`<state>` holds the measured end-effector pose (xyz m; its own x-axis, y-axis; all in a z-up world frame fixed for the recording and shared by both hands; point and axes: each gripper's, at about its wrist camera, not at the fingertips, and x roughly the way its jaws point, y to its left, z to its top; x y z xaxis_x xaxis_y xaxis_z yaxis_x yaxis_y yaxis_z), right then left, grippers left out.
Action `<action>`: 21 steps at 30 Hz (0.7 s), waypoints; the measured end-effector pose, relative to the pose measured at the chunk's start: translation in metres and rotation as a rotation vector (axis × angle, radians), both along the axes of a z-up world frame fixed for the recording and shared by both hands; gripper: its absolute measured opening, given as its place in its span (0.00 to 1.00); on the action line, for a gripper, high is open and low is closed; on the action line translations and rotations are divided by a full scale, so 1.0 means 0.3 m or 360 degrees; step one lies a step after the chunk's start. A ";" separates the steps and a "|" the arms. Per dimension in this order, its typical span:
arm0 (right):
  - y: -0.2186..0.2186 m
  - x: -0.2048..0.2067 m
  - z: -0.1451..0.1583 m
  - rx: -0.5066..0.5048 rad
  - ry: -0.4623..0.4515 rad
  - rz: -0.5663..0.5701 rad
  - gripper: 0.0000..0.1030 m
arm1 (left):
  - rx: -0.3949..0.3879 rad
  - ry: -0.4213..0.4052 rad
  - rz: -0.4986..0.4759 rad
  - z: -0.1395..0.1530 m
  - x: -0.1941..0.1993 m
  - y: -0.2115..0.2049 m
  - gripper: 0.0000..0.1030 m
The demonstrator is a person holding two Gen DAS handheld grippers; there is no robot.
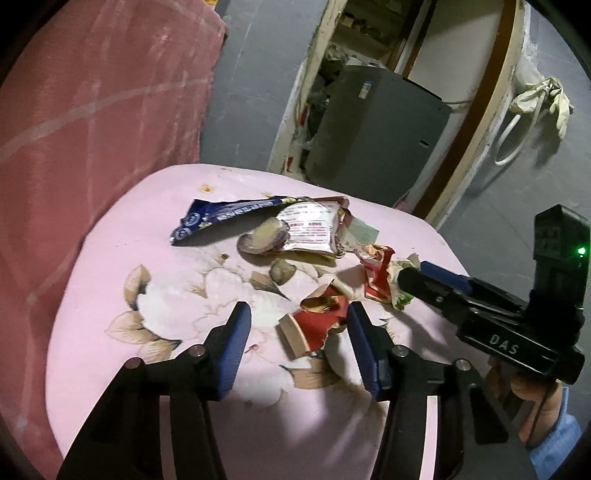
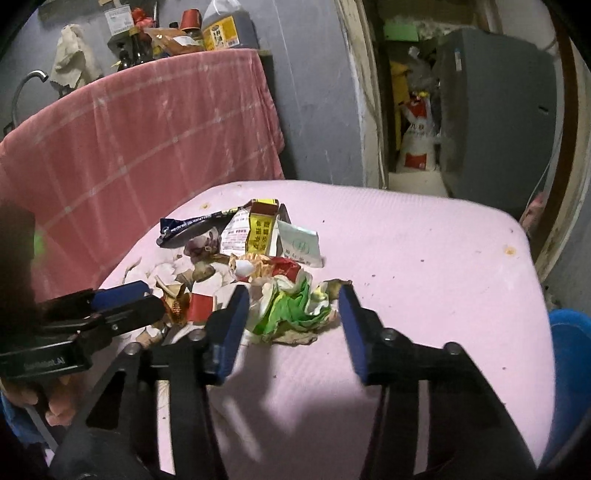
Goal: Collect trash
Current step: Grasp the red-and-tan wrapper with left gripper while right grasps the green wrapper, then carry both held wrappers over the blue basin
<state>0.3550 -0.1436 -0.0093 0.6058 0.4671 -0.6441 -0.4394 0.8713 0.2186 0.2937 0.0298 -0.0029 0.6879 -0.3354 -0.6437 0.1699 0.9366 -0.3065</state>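
Trash lies in a heap on a pink floral table [image 1: 155,229]. My left gripper [image 1: 299,325] is open, its blue pads on either side of a torn red paper cup [image 1: 314,325]. My right gripper [image 2: 291,306] is open around a crumpled green-and-white wrapper [image 2: 291,306]. Further back lie a blue snack wrapper [image 1: 221,214], a white printed packet [image 1: 310,229] and a red wrapper [image 1: 376,273]. The right gripper also shows in the left wrist view [image 1: 410,277], and the left gripper shows in the right wrist view [image 2: 136,295].
A pink checked cloth [image 2: 140,147] hangs over a counter to the left, with bottles [image 2: 225,26] on top. A grey appliance [image 1: 373,122] stands in a doorway behind the table. A blue object [image 2: 569,369] sits at the table's right edge.
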 end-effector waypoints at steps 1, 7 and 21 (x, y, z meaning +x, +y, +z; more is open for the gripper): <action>0.000 0.001 0.001 0.0002 0.0004 0.0005 0.40 | -0.0004 0.0005 -0.0011 -0.002 0.006 -0.004 0.43; -0.001 0.000 -0.001 0.0005 0.0018 0.0007 0.31 | 0.0040 0.0057 -0.0071 -0.017 0.034 -0.037 0.28; -0.085 -0.049 0.039 0.0221 -0.0080 -0.0040 0.07 | 0.0020 0.0000 -0.0015 0.019 -0.035 -0.039 0.22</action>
